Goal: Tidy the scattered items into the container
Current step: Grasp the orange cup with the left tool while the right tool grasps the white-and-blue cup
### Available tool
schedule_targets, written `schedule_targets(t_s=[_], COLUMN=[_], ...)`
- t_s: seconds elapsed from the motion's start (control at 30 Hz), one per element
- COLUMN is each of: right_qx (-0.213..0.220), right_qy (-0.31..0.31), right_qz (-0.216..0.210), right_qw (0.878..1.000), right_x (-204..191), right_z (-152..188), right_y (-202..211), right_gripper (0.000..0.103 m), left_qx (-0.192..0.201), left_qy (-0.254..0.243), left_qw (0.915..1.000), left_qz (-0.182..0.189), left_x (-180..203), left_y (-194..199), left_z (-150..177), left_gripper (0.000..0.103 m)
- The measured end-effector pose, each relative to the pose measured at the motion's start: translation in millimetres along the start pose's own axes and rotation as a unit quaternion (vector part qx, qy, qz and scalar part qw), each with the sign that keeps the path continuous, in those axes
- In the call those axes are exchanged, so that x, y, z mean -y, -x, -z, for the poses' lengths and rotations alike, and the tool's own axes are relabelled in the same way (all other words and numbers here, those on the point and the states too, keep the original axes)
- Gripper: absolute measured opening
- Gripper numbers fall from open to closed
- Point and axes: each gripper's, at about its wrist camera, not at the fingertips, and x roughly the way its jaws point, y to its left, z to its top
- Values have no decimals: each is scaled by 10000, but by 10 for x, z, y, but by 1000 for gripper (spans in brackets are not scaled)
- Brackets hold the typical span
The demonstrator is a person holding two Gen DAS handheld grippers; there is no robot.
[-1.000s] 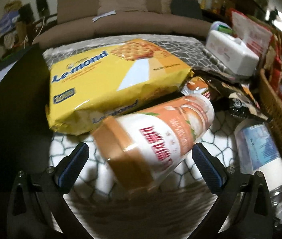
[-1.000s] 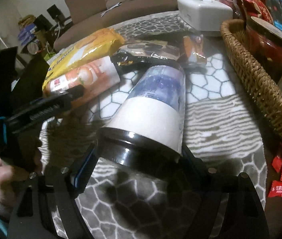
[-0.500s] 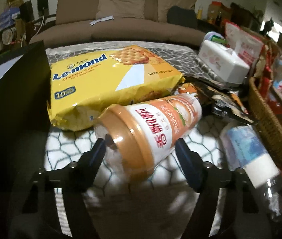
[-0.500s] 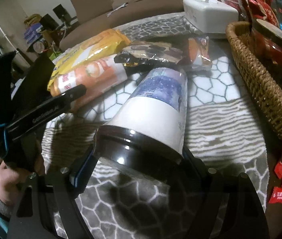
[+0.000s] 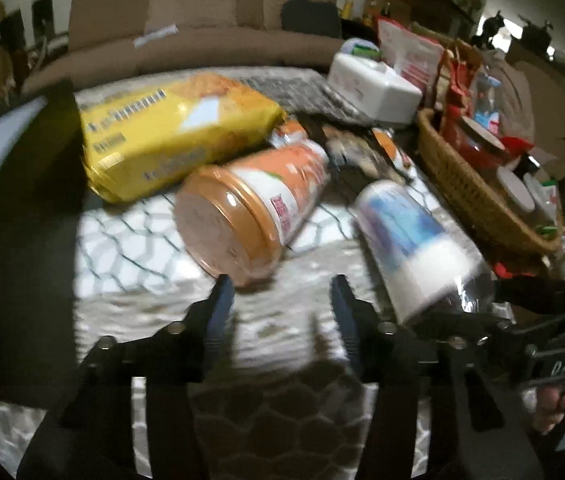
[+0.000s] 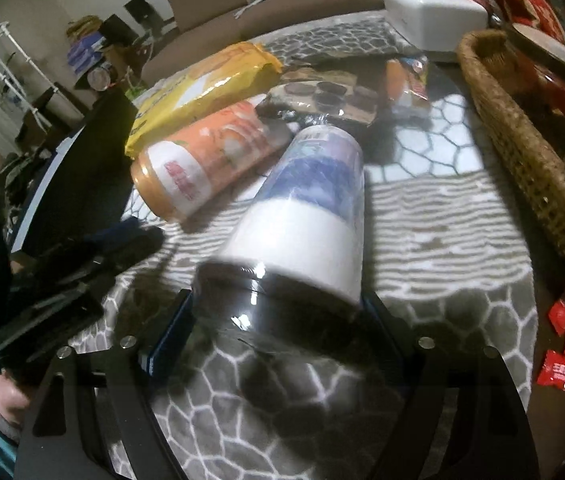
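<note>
- The orange cup (image 5: 250,208) lies on its side on the patterned cloth (image 5: 130,248), lid toward the left gripper (image 5: 282,300), its far end touching the yellow biscuit pack (image 5: 170,128).
- The left gripper's jaws have just been closing; they stand partly apart, just short of the cup's lid, with nothing between them.
- The right gripper (image 6: 278,320) is clamped on the black lid end of a clear jar (image 6: 310,208) lying beside the cup.
- The wicker basket (image 6: 522,148) sits to the right, already holding snacks.
</note>
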Motion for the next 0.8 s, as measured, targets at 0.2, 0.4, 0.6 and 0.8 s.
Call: schedule_targets(t_s=[0.2,0.4,0.6,0.8], right_qx=[97,-197,-515,-750], right_qy=[-460,-530,-677,-786], right_qz=[-240,-79,-86,-10], right_qw=[9986,9984,9963,9941], right_x=[56,64,105,168], right_z=[-164,-388,-455,-519], right_y=[33,-161,-333,-513], right_gripper=[89,89,90,89], left_qx=[324,-382,-853,-1509], left_qy=[-323,-1303,-1663,-1951], left_qw=[9976,9872,9802,9674], left_qz=[-518,-840,-647,-576], left_x=[-98,25,97,152], left_y=[111,-321,-590,-871], left_z=[-357,-685,-758,-824], left_gripper=[93,95,95,95])
